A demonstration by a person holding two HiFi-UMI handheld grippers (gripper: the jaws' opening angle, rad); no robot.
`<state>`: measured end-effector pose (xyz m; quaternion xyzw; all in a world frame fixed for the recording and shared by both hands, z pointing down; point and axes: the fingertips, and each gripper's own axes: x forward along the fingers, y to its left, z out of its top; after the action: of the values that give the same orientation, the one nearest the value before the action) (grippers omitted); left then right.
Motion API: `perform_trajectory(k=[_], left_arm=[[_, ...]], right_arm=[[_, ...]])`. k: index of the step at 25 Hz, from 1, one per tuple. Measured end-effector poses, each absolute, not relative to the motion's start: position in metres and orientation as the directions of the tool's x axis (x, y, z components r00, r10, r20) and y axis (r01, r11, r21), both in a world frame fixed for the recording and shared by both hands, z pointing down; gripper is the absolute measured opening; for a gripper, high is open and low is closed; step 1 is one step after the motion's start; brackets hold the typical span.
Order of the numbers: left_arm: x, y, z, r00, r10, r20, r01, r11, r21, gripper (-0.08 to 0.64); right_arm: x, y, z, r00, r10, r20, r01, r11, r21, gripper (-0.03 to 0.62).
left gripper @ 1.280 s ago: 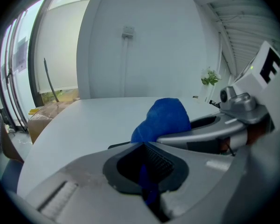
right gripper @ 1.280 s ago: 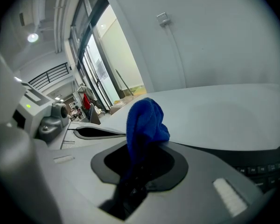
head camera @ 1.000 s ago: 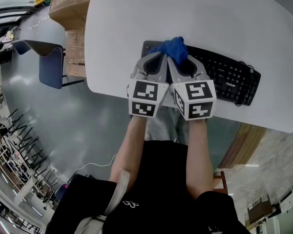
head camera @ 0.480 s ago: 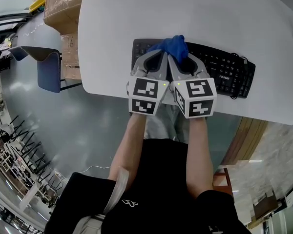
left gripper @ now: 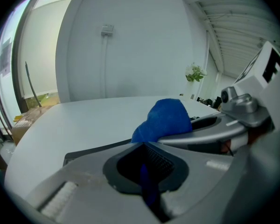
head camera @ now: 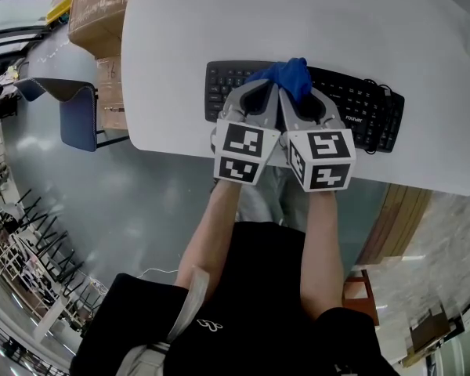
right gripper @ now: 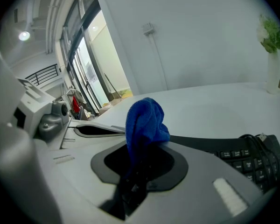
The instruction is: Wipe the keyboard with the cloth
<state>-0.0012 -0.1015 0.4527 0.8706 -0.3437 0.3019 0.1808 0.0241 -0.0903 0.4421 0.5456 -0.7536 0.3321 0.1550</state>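
Head view: the white rounded tabletop point(head camera: 298, 14) carries the long black keyboard point(head camera: 352, 104), its long axis crosswise to both grippers. The bunched blue cloth point(head camera: 286, 75) rests on its middle, pinched between the left gripper point(head camera: 254, 92) and right gripper point(head camera: 301, 100), each one's jaws clamped on it; more keys lie rightward.

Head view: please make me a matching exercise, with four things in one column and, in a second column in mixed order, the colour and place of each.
Things:
1. cloth
2. keyboard
3. table
4. cardboard box

Colour and place:
a. black, lying on the table
b. blue, held by the left gripper and the right gripper
c. brown, beyond the table's edge
d. white, under the keyboard

Pairs: 1-b, 2-a, 3-d, 4-c.
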Motion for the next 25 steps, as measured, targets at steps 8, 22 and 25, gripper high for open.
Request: perform_trajectory(k=[8,22,25], left_arm=[[0.023,-0.093,0.453,0.605,-0.466,0.645,-0.675,-0.73,0.105,-0.005],[0.071,-0.082,0.453,0.645,-0.414,0.643,-0.605,-0.79,0.098,-0.005],[0.081,-0.08,0.454,0.652,-0.401,0.643,-0.59,-0.802,0.098,-0.003]], right_arm=[[0.047,-0.081,0.443,-0.319,-0.732,0.602,-0.935,0.14,-0.326,0.087],[0.094,-0.068,0.444,-0.256,-0.752,0.607,-0.946,0.064,-0.319,0.087],[0.104,-0.066,0.444,-0.237,-0.759,0.606,-0.948,0.045,-0.315,0.087]])
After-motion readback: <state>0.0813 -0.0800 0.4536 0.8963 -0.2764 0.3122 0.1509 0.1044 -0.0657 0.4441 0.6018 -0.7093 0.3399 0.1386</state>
